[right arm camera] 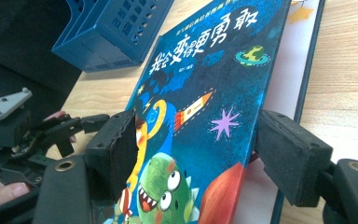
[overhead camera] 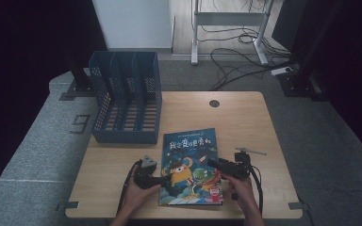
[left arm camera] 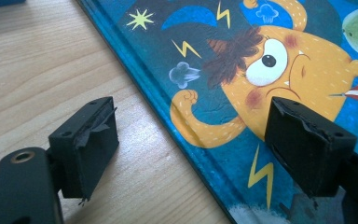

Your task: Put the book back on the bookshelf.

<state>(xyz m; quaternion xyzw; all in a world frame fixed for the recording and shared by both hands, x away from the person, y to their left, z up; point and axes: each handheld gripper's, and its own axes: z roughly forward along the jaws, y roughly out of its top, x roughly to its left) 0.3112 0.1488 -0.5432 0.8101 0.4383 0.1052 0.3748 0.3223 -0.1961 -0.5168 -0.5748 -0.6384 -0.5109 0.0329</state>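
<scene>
Left tongs (left arm camera: pixel 191 149) straddle book (overhead camera: pixel 192 165) edge | right tongs (right arm camera: pixel 196 158) straddle raised cover

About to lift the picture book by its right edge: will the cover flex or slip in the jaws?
The book looks like a hardcover: in the right gripper view its front board is raised, still flat, so probably stiff. The cover looks glossy, so it may slip. The right gripper straddles that board's edge, jaws open.

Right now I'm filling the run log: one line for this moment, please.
left gripper: open, astride book spine edge | right gripper: around lifted front cover, grip unclear | file rack: beyond book | table
</scene>
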